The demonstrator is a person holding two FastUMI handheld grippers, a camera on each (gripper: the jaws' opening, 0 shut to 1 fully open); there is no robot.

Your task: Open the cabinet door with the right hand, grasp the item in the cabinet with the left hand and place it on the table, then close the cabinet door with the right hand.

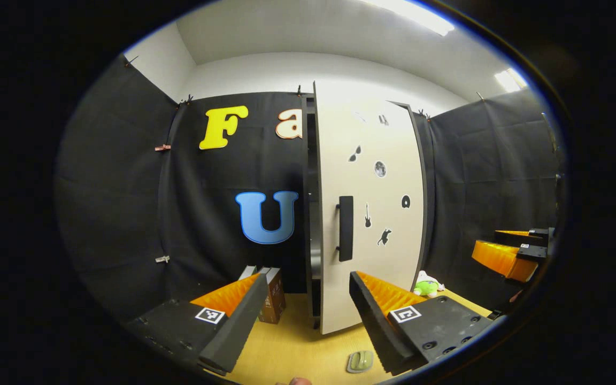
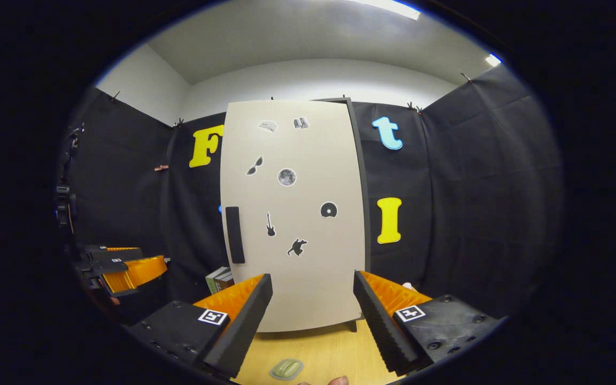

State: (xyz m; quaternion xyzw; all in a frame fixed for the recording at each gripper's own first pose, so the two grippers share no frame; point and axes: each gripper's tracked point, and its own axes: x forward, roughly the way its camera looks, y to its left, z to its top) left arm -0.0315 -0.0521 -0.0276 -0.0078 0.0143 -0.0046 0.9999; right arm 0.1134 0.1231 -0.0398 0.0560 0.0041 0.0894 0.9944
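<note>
One cabinet (image 2: 292, 214) stood on the table (image 2: 335, 347), a tall pale box with a dark frame. Its single door (image 1: 372, 214) carried one black bar handle (image 1: 345, 228) near the free edge and seven small stickers: sunglasses, a moon, a disc, a guitar, an animal shape and two pale ones near the top, too small to make out. In the left gripper view the door stood ajar, a dark slit showing along its left edge; whatever lay inside the cabinet was hidden in that gap.

Two brown boxes (image 1: 271, 297) stood side by side just left of the cabinet, with print too small to read. One green and white soft toy (image 1: 426, 286) lay on the table at the cabinet's right. One small grey-green oval object (image 2: 286, 369) lay on the table near the front edge.

The left gripper (image 1: 305, 315) had its fingers spread apart with nothing between them, pointing at the door's lower left edge. The right gripper (image 2: 313, 315) also had its fingers apart and empty, facing the door front on. Each finger block bore one square black-and-white marker. A fingertip showed at the bottom edge of both views.

The table was light wood. Black cloth was clipped up as walls on three sides, with white wall and ceiling lights above.
</note>
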